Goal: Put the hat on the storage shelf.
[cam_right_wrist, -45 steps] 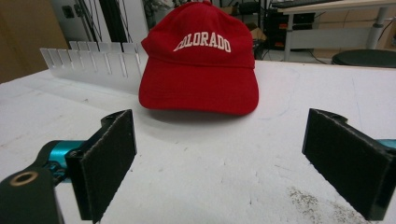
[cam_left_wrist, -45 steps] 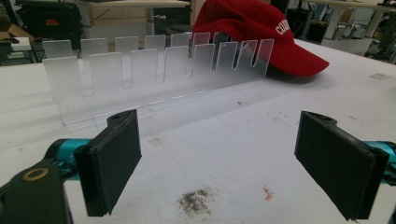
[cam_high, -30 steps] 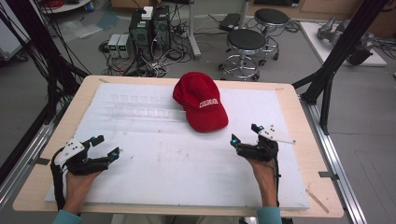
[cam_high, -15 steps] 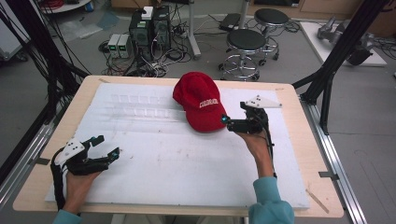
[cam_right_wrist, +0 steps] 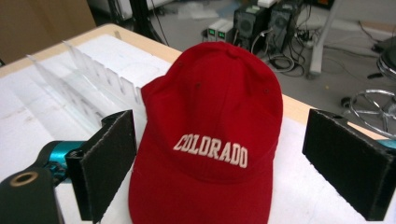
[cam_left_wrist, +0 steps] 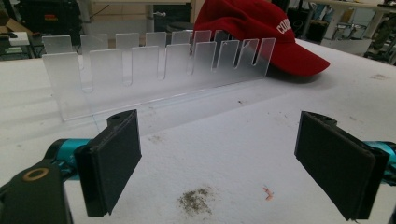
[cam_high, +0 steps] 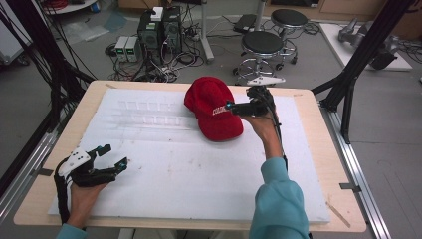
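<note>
A red cap [cam_high: 214,112] lettered COLORADO lies on the white mat [cam_high: 199,184] at the back middle, brim toward me. My right gripper [cam_high: 230,106] hovers at the cap's right side and is open. In the right gripper view its pads [cam_right_wrist: 109,168] stand wide apart on either side of the cap [cam_right_wrist: 210,116], not touching it. My left gripper [cam_high: 115,155] rests open near the front left of the mat with nothing between its jaws [cam_left_wrist: 219,163]. The cap [cam_left_wrist: 261,28] shows far ahead of it.
A clear slotted acrylic rack [cam_high: 149,112] stands on the mat left of the cap, also seen as the rack [cam_left_wrist: 154,70] and the rack [cam_right_wrist: 93,88]. The wooden table edge [cam_high: 323,164] frames the mat. Stools [cam_high: 261,45], computers [cam_high: 159,30] and black frame posts [cam_high: 358,64] stand beyond.
My right gripper has moved forward and left from the front right of the mat up to the cap's right side. The left gripper and the cap have stayed put.
</note>
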Demonstrator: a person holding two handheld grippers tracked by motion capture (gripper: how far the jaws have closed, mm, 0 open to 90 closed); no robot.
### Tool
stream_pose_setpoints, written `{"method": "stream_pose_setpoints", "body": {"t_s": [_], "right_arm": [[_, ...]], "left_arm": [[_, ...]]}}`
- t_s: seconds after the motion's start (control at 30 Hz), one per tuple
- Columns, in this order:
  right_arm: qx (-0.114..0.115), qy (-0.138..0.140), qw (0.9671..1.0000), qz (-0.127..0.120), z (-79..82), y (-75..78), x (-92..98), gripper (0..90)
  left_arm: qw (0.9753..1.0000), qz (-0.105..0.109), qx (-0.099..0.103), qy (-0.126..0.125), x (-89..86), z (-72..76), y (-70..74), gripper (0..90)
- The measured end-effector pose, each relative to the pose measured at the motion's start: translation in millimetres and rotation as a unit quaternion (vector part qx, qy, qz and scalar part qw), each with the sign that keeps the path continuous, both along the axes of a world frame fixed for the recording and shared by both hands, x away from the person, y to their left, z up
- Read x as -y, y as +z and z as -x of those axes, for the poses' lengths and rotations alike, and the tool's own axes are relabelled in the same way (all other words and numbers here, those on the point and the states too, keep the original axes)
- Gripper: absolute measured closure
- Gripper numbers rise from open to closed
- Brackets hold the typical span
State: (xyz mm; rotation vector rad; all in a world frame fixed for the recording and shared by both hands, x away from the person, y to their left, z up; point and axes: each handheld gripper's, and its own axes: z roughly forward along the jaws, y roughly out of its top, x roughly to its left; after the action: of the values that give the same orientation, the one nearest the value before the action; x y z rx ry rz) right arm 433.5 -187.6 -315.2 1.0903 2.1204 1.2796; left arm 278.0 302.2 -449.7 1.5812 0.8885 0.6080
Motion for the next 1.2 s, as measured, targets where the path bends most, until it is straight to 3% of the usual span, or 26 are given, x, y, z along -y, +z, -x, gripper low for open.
{"method": "stream_pose_setpoints", "body": {"t_s": [0.33, 0.57, 0.73, 0.87, 1.1, 1.2], "right_arm": [[-0.021, 0.011, 0.9994, 0.026, -34.6, 10.6, -25.3, 8.9], [-0.040, 0.004, 0.9981, 0.047, -50.8, -2.6, -33.9, 8.9], [-0.054, 0.003, 0.9976, 0.044, -59.6, -13.7, -41.6, 9.0], [-0.066, 0.004, 0.9960, 0.060, -68.6, -21.0, -51.1, 9.0], [-0.090, -0.003, 0.9937, 0.067, -81.8, -32.2, -58.1, 9.1], [-0.099, 0.000, 0.9918, 0.081, -84.6, -38.0, -59.8, 15.8]], "left_arm": [[1.0000, -0.001, 0.001, 0.001, 0.3, 0.1, -0.1, 14.7], [1.0000, -0.006, 0.006, -0.001, 1.1, 0.8, 0.0, 14.7], [0.9999, -0.007, 0.008, -0.001, 1.1, 1.1, 0.0, 14.8], [1.0000, -0.006, 0.004, 0.000, 0.7, 0.3, 0.0, 14.8], [1.0000, -0.003, 0.001, 0.000, 0.7, 0.0, 0.0, 14.8], [1.0000, -0.005, 0.002, 0.001, 1.0, 0.3, 0.0, 14.8]]}}
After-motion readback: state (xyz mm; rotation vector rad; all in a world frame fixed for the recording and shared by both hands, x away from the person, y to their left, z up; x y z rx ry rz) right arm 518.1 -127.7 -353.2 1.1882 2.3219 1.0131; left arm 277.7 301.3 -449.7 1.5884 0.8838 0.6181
